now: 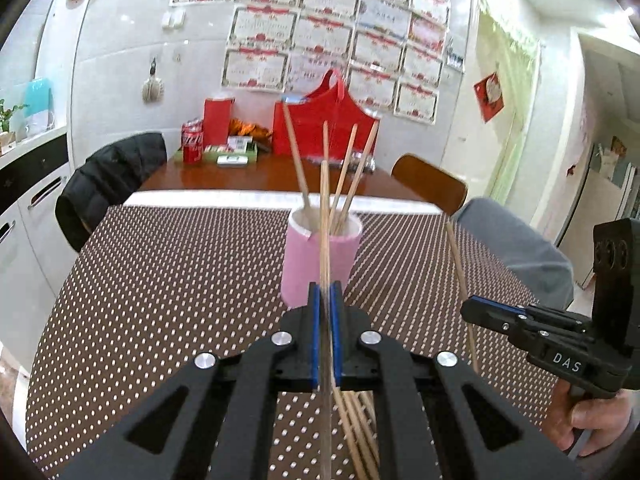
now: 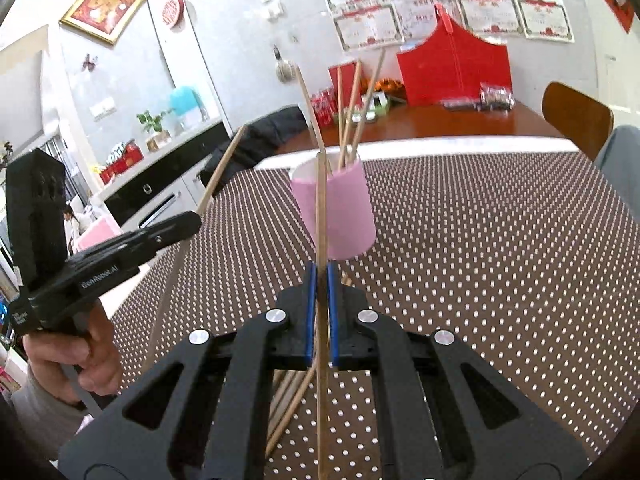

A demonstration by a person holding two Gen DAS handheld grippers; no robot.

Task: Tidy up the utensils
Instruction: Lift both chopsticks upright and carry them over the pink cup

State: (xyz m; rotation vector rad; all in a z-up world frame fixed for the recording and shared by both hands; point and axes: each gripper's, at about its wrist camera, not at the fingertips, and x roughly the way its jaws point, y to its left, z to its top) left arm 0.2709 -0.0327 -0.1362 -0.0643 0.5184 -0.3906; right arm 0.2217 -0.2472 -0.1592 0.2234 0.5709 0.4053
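Note:
A pink cup [image 1: 320, 258] stands on the dotted tablecloth [image 1: 160, 280] with several wooden chopsticks [image 1: 348, 168] leaning in it. My left gripper [image 1: 325, 286] is shut on one chopstick [image 1: 325, 204], held upright just in front of the cup. My right gripper [image 2: 320, 268] is shut on another chopstick [image 2: 321, 208], also upright and close before the cup [image 2: 340, 212]. Each wrist view shows the other gripper from the side: the right gripper [image 1: 466, 310] and the left gripper [image 2: 196, 218], each clamping its stick. Several loose chopsticks [image 2: 288, 396] lie on the cloth below the grippers.
Beyond the cloth is a wooden table [image 1: 248, 180] with a red bag [image 1: 320, 124], a cola pack [image 1: 193, 144] and small boxes. A chair with a black jacket [image 1: 108, 176] stands at the left, a wooden chair [image 1: 430, 182] at the right. A person's hand [image 2: 80, 356] grips the left handle.

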